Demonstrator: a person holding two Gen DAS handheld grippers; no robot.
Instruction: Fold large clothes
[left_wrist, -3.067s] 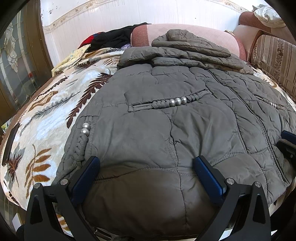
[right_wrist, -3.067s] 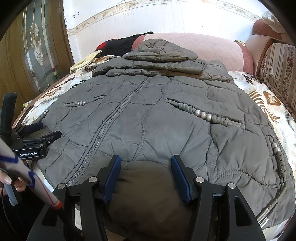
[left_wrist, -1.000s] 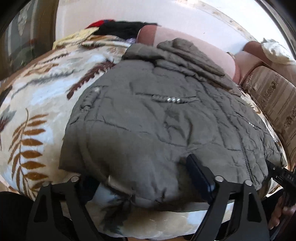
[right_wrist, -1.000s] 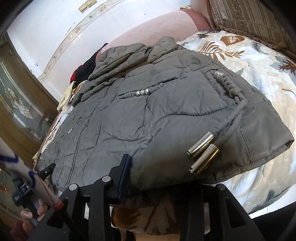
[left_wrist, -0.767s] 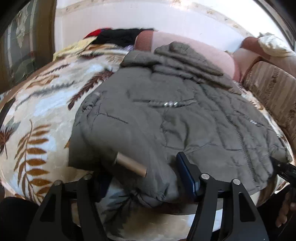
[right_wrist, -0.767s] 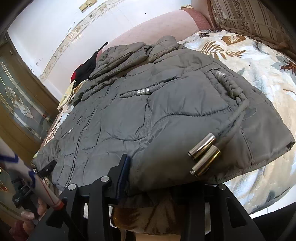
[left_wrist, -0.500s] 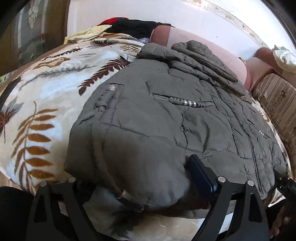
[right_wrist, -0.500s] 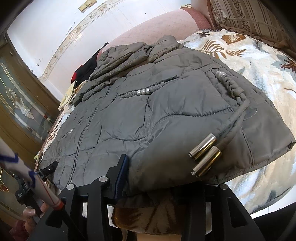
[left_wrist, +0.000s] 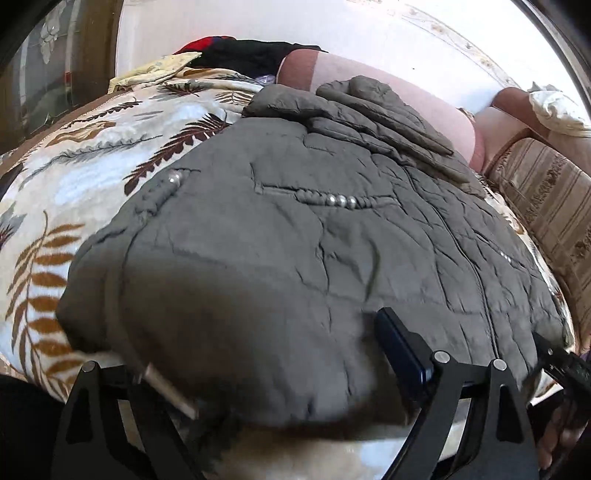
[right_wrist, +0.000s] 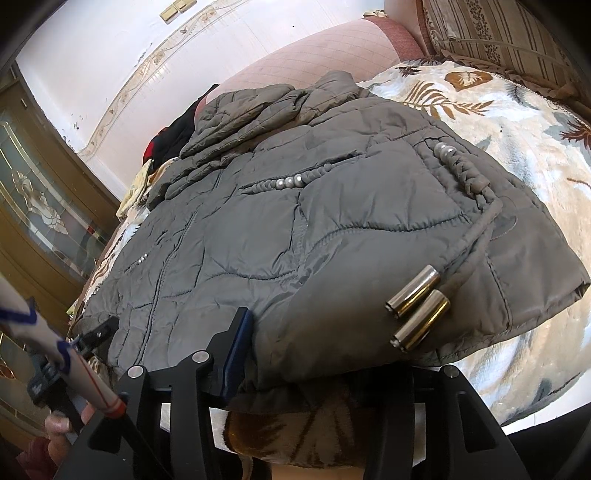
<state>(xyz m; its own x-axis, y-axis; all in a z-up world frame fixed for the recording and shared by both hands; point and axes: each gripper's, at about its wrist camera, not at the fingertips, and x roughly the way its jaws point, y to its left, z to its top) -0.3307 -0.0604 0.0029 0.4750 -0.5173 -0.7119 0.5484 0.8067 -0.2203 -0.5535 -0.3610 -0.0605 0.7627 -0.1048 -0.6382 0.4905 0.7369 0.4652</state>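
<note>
Fingers of the left gripper (left_wrist: 258, 373) are being held wide, the grey jacket (left_wrist: 314, 236) hem bunched between them. Right gripper (right_wrist: 317, 354) fingers, just opening, are straddling the hem, their grip unclear. Jacket is lying spread on the leaf-patterned blanket (right_wrist: 517, 122), sleeves folded beyond.

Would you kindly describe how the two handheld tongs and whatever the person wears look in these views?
Both tongs are black angular frames with silver pivot bolts and dark blue pads. The left tongs and right tongs match in build. A pale sleeve with blue zigzag lines and a red-striped cuff crosses the right view's lower left corner. No cables show.
</note>
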